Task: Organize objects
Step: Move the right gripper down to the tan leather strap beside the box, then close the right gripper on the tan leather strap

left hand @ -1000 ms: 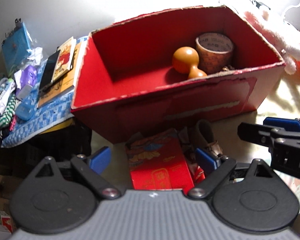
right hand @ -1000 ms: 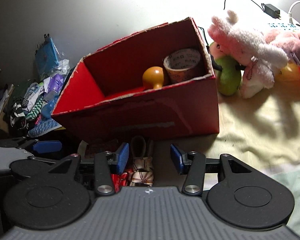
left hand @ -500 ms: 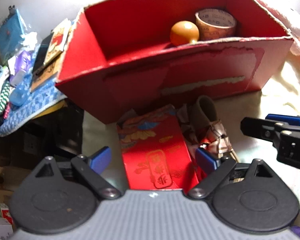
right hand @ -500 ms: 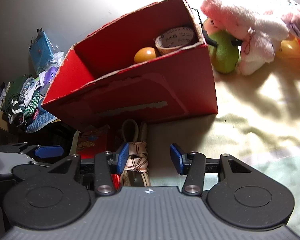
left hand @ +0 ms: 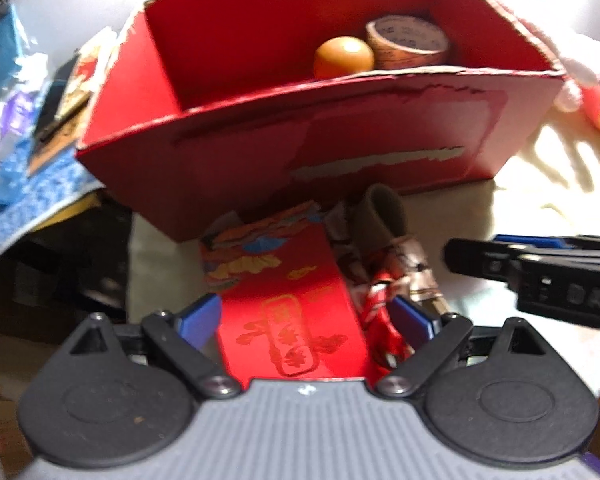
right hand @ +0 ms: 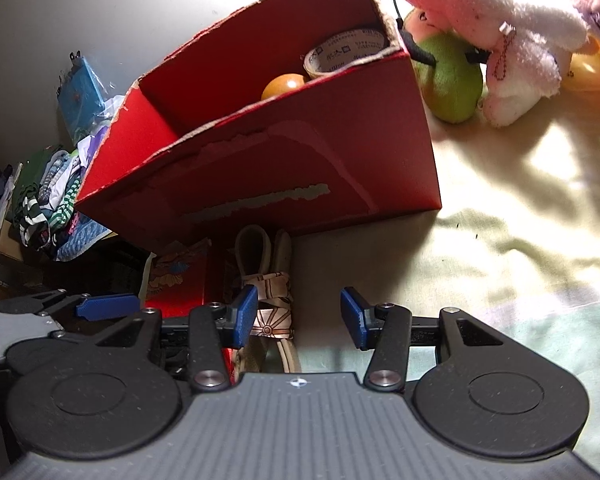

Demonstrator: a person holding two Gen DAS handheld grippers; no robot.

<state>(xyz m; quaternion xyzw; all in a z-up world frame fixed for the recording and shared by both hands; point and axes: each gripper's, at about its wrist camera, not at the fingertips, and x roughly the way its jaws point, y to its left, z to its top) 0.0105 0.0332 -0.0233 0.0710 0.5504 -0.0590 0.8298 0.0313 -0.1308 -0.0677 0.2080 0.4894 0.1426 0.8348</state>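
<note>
Between the spread blue fingertips of the left gripper lies a flat red paper envelope with gold printing, its near end running under the gripper body and its far end reaching to the foot of the open red cardboard box. The jaws stand wide, one pad on each side of the envelope, gripping nothing; whether either pad touches its edge cannot be told. Just right of the envelope, against it, sits a small tan shoe-shaped pouch wrapped in patterned cloth, with the left gripper's right pad close by its near end.

From the right wrist view, the right gripper is also open and empty. The pouch lies toward its left pad and partly behind it, and the pale yellow cloth surface shows across the rest of the gap.

Inside the box rest an orange wooden ball-shaped object and a roll of printed beige tape, side by side. A pink plush toy and a green pear-shaped toy lie beyond the box's right corner.
</note>
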